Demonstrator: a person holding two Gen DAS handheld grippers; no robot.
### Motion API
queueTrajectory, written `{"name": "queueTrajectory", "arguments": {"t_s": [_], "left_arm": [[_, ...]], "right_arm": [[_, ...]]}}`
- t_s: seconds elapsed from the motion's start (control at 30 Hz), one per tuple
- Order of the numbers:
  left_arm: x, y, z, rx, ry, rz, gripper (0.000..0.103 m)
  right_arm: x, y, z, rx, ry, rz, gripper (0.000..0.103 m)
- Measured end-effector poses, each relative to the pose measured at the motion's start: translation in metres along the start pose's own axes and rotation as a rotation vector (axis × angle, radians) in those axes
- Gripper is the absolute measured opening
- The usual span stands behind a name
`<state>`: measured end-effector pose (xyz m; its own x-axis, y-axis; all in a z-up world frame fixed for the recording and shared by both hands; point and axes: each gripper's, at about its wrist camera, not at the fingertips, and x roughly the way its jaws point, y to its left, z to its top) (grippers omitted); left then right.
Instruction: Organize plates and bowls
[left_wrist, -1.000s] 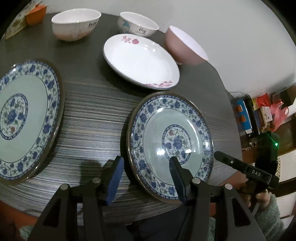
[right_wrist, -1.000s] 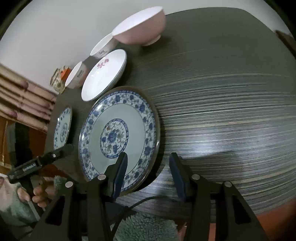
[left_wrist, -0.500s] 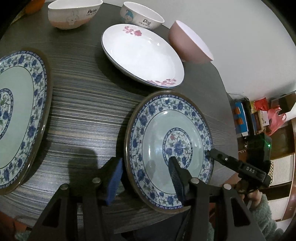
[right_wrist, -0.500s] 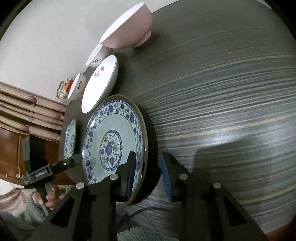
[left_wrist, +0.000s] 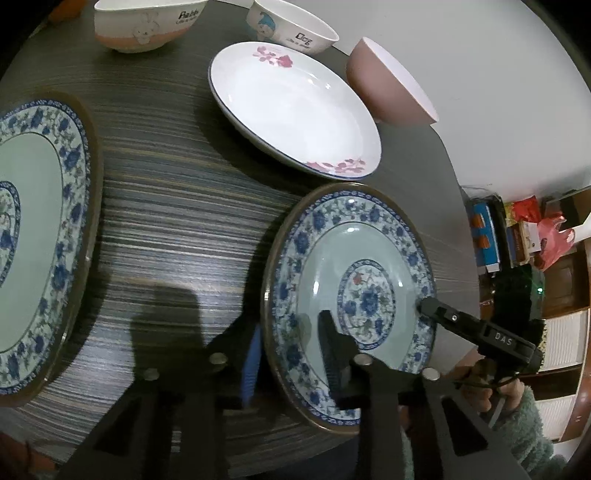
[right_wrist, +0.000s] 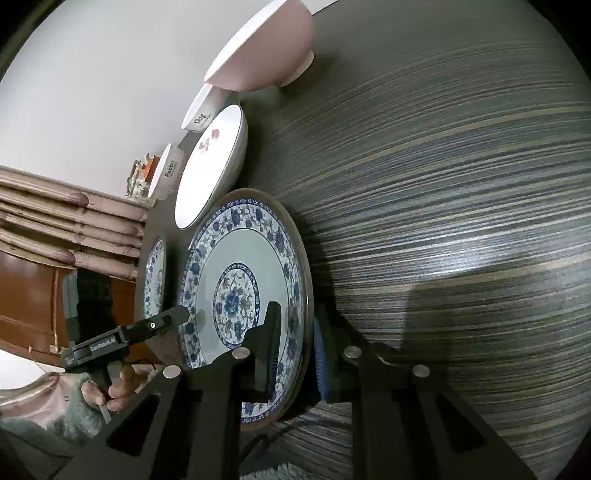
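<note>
A blue-and-white flowered plate (left_wrist: 332, 258) (right_wrist: 236, 251) lies near the edge of the dark striped table (left_wrist: 177, 206). My left gripper (left_wrist: 290, 325) straddles its near left rim. Its jaws are closing, one finger on the plate's face and the blue pad (left_wrist: 251, 365) against the outer edge. My right gripper (right_wrist: 295, 317) is shut on the opposite rim, one finger on top and one below. Each wrist view shows the other gripper's finger tip on the plate, the right one (left_wrist: 424, 306) and the left one (right_wrist: 181, 314).
A second blue-and-white plate (left_wrist: 33, 229) lies to the left. Behind are a white plate with pink flowers (left_wrist: 295, 107), a pink bowl (left_wrist: 388, 88), a "Rabbit" bowl (left_wrist: 144, 22) and a "Dog" bowl (left_wrist: 291, 26). Boxes and bags (left_wrist: 524, 232) sit beyond the table edge.
Both grippers have closed their jaws onto opposite rims of the near plate. The right gripper came down and rolled to take the rim between its fingers.
</note>
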<state>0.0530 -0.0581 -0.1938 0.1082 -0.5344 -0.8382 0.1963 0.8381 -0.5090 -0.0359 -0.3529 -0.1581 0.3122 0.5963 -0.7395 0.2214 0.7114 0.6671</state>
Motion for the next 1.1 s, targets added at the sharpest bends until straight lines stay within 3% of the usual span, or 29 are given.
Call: {"name": "queueTrajectory", "arguments": {"t_s": [0.13, 0.67, 1.1], "left_arm": [[-0.001, 0.004, 0.001, 0.002, -0.003, 0.016, 0.015], [-0.029, 0.010, -0.005, 0.023, -0.052, 0.028, 0.017], [-0.104, 0.051, 0.004, -0.032, -0.179, 0.086, 0.017]], "right_arm": [[-0.002, 0.002, -0.003, -0.017, -0.009, -0.031, 0.012], [-0.010, 0.030, -0.008, -0.056, -0.040, -0.057, 0.012], [0.019, 0.106, 0.012, -0.170, -0.018, -0.014, 0.012]]}}
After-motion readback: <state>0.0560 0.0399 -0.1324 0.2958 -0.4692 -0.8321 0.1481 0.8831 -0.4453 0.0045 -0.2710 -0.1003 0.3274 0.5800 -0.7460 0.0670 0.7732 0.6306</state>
